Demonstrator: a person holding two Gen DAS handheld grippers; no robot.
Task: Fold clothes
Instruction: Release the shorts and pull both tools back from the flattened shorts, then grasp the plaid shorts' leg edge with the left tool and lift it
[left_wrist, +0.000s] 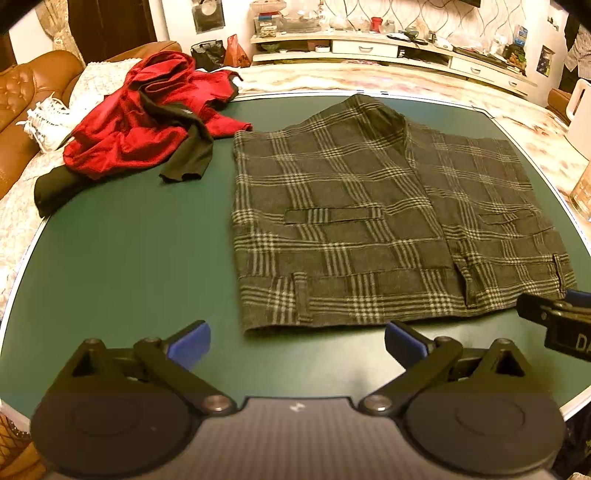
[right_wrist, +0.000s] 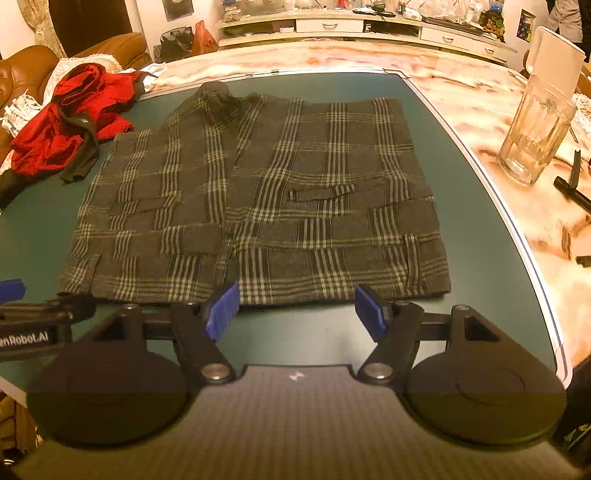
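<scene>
Grey plaid shorts lie flat on the green table, waistband toward me; they also show in the right wrist view. My left gripper is open and empty, just short of the waistband's left part. My right gripper is open and empty at the waistband's right half, its blue pads near the hem edge. The right gripper's tip shows at the right edge of the left wrist view. A crumpled red and black garment lies at the table's far left, also in the right wrist view.
A glass mug stands on the marble surface right of the table. A white jug is behind it. Black tools lie near it. A brown sofa with white cloth is far left. Shelves line the back wall.
</scene>
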